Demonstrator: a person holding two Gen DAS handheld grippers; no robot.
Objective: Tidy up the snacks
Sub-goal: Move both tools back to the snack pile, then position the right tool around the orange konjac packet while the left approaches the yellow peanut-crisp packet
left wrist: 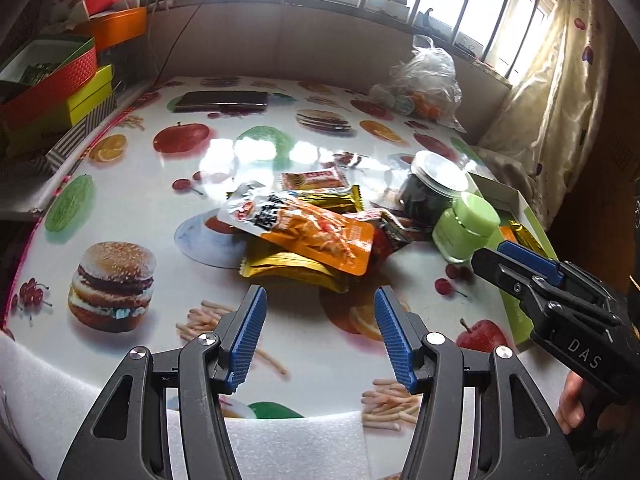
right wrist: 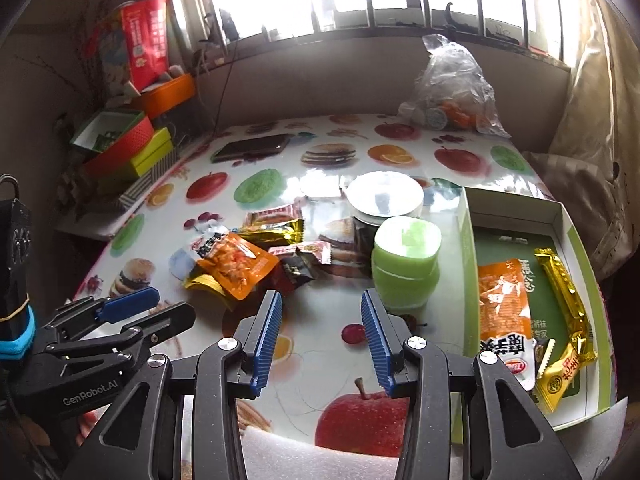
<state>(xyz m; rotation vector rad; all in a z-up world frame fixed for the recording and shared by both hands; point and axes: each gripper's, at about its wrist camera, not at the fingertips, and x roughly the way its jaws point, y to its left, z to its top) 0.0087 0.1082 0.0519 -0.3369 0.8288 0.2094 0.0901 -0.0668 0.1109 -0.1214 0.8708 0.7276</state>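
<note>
Counting stock on bench:
Pile of snacks: mid-bench, roughly eight packets; print unreadable.
Box: right edge; one orange pouch, two gold bars.
Jars: one green, one dark.
Left tongs: half open, empty.
Right tongs: half open, empty; "GenRobot.AI" on the left tongs.

tablecloth: was white, printed with burgers, red apples, orange slices, fries and cherries
orange snack pouch: ahead of the left jaws, was orange with a white and black top
gold packets: under it, were shiny yellow
green jar: just beyond the right jaws, was pale green
gripper pads: were ribbed blue on black arms
</note>
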